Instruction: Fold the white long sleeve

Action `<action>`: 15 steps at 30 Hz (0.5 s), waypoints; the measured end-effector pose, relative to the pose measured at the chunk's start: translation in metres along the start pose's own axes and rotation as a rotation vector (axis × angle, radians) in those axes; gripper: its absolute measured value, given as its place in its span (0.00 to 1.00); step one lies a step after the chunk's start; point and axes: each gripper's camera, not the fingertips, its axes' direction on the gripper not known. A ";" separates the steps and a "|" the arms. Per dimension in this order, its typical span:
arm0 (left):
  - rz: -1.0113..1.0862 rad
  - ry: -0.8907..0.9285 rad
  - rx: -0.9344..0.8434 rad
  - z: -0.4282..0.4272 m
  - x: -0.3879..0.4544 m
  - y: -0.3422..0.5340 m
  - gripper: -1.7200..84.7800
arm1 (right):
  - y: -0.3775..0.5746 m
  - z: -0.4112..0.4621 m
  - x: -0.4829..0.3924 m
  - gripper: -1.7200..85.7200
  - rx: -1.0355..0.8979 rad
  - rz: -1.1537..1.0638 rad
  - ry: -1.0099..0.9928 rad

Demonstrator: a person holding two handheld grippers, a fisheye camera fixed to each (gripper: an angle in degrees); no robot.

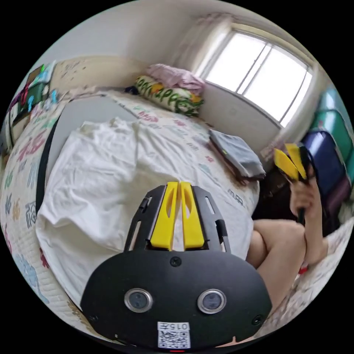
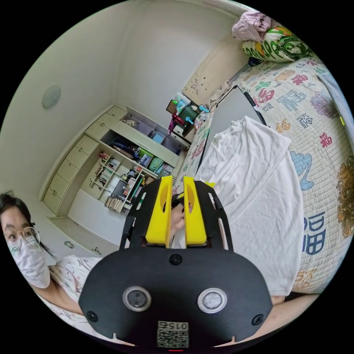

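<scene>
White shirt (image 1: 110, 177) lies rumpled and spread on the quilt (image 2: 324, 147), both my grippers, left (image 1: 178, 188) and right (image 2: 177, 184), lifted off it, jaws nearly together and holding nothing, so I'd smooth the cloth flat before pinching a sleeve edge.

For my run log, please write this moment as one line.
left gripper: shut, empty, above white long sleeve | right gripper: nearly shut, empty, raised | garment: spread on bed, unfolded
</scene>
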 end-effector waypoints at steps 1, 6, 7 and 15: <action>0.132 0.019 0.012 -0.008 0.037 0.026 0.04 | -0.002 -0.003 -0.005 0.10 0.027 0.011 0.023; 0.313 0.012 -0.136 0.008 0.115 0.135 0.06 | -0.010 -0.005 -0.029 0.10 0.048 -0.009 0.086; 0.296 -0.014 -0.149 0.009 0.117 0.154 0.08 | -0.013 -0.002 -0.038 0.11 0.032 -0.029 0.105; 0.069 0.034 -0.012 -0.032 0.093 0.192 0.10 | -0.032 0.060 -0.092 0.11 -0.196 -0.170 0.258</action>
